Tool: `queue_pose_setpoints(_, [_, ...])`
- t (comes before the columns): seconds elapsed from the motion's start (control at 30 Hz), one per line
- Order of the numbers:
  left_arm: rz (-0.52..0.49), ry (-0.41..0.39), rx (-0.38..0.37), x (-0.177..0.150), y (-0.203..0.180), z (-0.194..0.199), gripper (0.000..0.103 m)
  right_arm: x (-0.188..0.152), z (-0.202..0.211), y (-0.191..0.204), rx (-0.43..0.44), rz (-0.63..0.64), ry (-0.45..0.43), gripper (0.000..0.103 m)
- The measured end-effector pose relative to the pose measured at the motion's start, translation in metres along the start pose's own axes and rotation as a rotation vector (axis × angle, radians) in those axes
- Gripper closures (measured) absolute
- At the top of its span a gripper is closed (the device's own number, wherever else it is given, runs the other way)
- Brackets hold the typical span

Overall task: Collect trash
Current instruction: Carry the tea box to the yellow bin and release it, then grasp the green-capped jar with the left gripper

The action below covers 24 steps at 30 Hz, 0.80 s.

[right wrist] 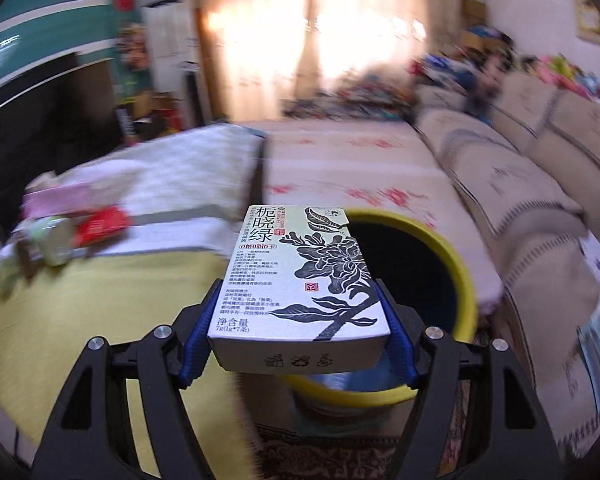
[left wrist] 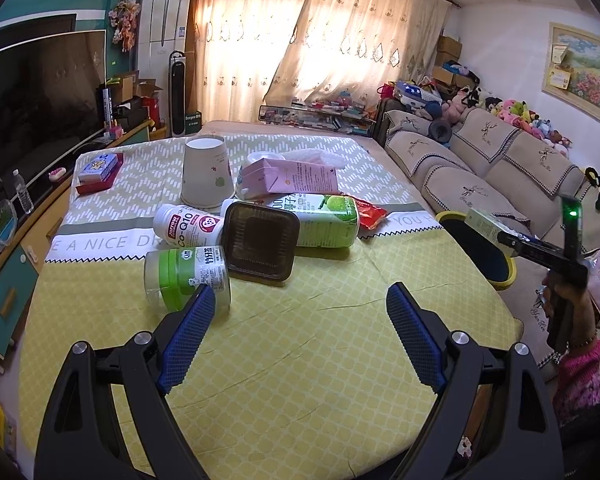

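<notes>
My right gripper (right wrist: 300, 312) is shut on a pale green tea box (right wrist: 300, 276) with a black flower print, held over the yellow-rimmed bin (right wrist: 456, 256) beside the table. From the left wrist view, that box (left wrist: 486, 226) and the bin (left wrist: 480, 252) appear at the table's right edge. My left gripper (left wrist: 300, 300) hangs open above the yellow cloth, nothing between its blue pads. Ahead of it lie a green-lidded jar (left wrist: 188, 274), a white Co-Q10 bottle (left wrist: 190, 226), a dark plastic tray (left wrist: 260, 242), a green drink bottle (left wrist: 324, 220), a pink carton (left wrist: 288, 178), a red wrapper (left wrist: 370, 214) and an upturned paper cup (left wrist: 206, 172).
A red and blue box (left wrist: 98, 172) sits at the table's far left corner. A sofa (left wrist: 500, 164) with soft toys runs along the right. A TV (left wrist: 36, 92) and cabinet stand on the left. A hand in a pink sleeve (left wrist: 580, 368) holds the right gripper.
</notes>
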<state>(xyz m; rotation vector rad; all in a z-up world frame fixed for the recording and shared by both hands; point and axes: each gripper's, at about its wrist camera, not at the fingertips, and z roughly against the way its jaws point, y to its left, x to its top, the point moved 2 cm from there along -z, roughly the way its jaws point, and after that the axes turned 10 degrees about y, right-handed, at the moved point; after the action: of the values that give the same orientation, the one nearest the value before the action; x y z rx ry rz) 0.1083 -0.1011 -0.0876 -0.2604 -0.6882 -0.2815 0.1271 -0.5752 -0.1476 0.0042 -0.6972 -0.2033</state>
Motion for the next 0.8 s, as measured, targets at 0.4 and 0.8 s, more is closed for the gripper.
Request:
queue_pose_setpoints(0.4, [0.022,0.031,0.026,0.002,0.009,-0.015,0.016,0.011,-0.055,-0.038,-0.121,-0.135,0.007,0.022])
queue_pose_setpoints(0.8, [0.110,0.038,0.229,0.004,0.038,-0.037,0.011,0.003,-0.017,0.003,-0.056,-0.091,-0.057,0.019])
